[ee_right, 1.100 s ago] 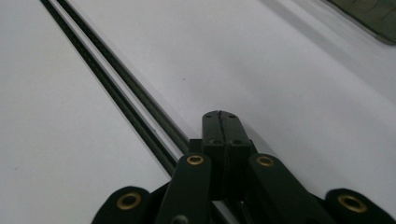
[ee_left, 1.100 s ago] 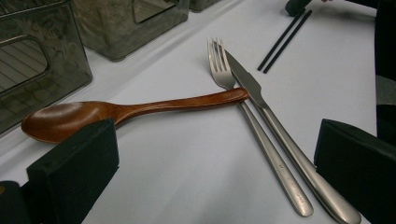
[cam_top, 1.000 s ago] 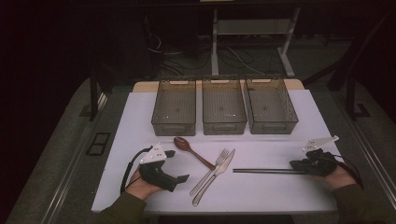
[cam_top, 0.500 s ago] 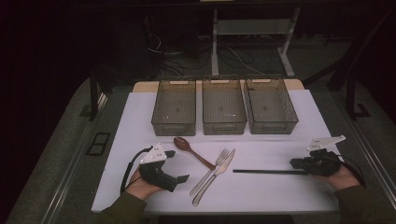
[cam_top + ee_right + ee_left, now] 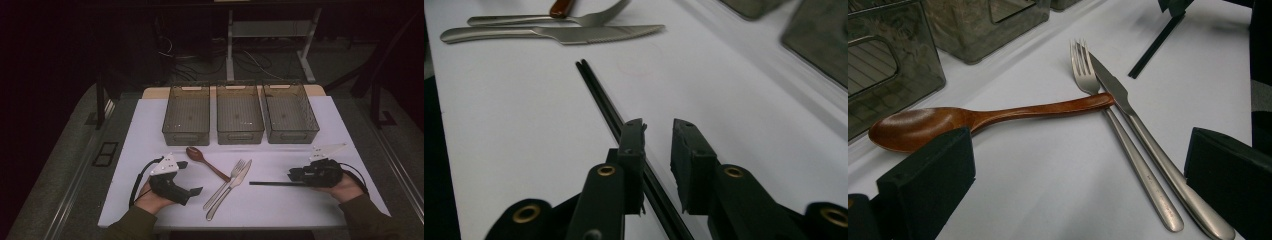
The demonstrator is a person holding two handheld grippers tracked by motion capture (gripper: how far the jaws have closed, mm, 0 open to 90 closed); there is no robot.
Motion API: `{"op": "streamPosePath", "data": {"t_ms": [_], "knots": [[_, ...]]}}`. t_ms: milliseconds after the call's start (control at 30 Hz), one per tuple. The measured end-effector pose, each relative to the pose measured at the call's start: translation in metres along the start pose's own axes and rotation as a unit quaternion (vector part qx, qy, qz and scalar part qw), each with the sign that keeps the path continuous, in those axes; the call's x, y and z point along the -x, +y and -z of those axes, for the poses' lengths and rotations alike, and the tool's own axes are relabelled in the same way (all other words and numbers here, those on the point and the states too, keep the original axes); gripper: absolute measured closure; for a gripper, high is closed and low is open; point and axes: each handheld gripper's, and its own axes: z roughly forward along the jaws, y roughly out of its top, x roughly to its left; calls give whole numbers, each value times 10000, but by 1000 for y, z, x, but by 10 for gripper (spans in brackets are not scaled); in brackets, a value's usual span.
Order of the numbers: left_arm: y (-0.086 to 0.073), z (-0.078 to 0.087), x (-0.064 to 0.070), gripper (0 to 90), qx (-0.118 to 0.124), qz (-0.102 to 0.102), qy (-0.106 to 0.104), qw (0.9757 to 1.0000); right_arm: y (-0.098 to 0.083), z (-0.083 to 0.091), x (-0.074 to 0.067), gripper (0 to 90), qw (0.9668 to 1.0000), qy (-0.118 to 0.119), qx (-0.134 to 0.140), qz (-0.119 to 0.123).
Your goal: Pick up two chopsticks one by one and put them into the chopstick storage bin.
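Sliding right and away from the fork [image 5: 226,183], the right hand-held gripper [image 5: 659,132] has just been parting its jaws, releasing the black chopsticks [image 5: 272,183] now lying on the desk [image 5: 280,210] beneath them. Left of the fork, the left hand-held gripper [image 5: 192,190] is resting released. Beyond the fork, three bins [image 5: 240,135] are standing in a row.

Pretty dark room: grey floor [image 5: 60,145], tangle of cables [image 5: 200,57] behind the white tabletop [image 5: 280,205], plus a pale stand [image 5: 270,30] at the back.
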Motion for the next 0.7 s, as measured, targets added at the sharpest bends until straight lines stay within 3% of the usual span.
{"op": "streamPosePath", "data": {"t_ms": [300,700], "knots": [[0,-1,0,0,16,18,0,10000,6,-25,-4,808,9989,34,-380,259],[0,-1,0,0,17,14,-5,10000,3,-29,-3,816,9983,71,-500,275]]}}
